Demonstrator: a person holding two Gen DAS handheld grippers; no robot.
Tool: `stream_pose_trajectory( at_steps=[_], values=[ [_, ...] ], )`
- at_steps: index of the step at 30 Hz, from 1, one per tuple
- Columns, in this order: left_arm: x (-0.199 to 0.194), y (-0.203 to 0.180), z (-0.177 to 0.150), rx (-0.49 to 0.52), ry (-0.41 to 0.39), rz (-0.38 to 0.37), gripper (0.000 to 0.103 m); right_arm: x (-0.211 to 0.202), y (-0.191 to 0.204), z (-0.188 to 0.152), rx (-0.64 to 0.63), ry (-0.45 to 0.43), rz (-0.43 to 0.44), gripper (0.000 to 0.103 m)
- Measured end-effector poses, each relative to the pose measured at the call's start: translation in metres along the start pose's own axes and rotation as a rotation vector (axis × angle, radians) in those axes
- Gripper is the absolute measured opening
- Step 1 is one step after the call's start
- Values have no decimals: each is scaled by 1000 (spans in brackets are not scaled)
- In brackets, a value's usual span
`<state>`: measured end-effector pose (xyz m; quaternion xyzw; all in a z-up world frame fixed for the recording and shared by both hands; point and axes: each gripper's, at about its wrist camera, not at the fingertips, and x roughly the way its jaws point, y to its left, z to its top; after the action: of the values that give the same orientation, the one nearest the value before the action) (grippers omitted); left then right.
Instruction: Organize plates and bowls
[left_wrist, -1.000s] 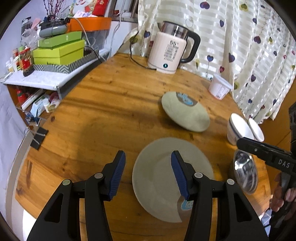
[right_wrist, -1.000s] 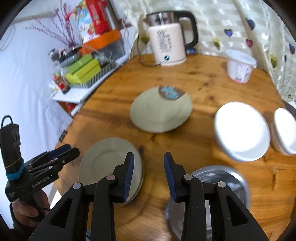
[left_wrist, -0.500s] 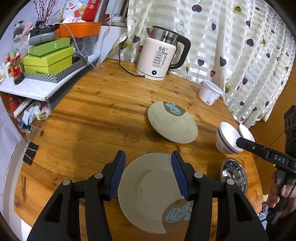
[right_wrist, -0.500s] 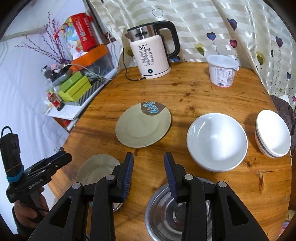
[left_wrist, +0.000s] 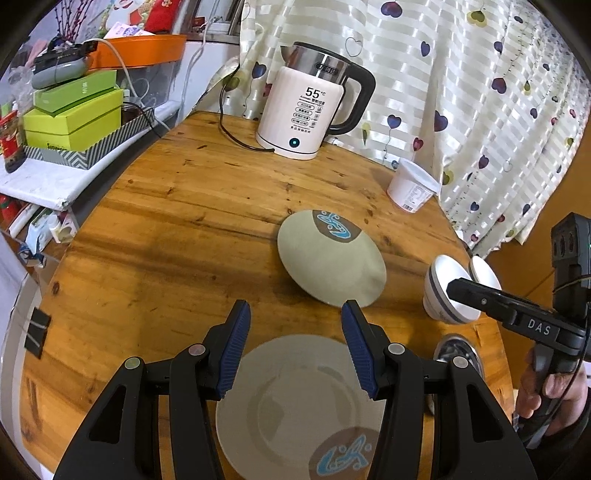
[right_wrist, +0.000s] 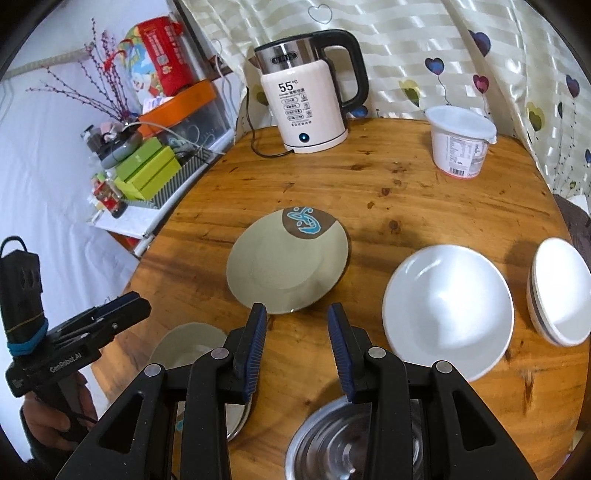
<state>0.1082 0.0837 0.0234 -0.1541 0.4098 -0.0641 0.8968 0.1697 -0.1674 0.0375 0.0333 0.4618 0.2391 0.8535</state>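
Observation:
Two grey-green plates with a blue-and-brown mark lie on the round wooden table. The near plate (left_wrist: 295, 402) (right_wrist: 188, 347) lies below my open, empty left gripper (left_wrist: 295, 347). The far plate (left_wrist: 330, 262) (right_wrist: 288, 262) lies mid-table. A wide white bowl (right_wrist: 447, 310) and a second white bowl (right_wrist: 561, 295) sit right of it; they show in the left wrist view as well (left_wrist: 443, 291). A steel bowl (right_wrist: 351, 443) (left_wrist: 458, 350) sits under my open, empty right gripper (right_wrist: 297, 347).
A white electric kettle (left_wrist: 306, 110) with its cord stands at the table's far edge. A white yoghurt tub (right_wrist: 460, 142) stands far right. A curtain hangs behind. A side shelf with green boxes (left_wrist: 74, 118) stands left of the table.
Both grippers have pulled back and tilted up, so the plates and bowls sit lower and nearer in view. Jaws stayed open. No dish moved.

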Motion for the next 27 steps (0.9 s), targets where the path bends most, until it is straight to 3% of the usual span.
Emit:
stream_pose_trajectory(
  at_steps=[27],
  values=[
    [102,8,44,-28,164,4,52,101,-31,61,41,190,-53,34]
  ],
)
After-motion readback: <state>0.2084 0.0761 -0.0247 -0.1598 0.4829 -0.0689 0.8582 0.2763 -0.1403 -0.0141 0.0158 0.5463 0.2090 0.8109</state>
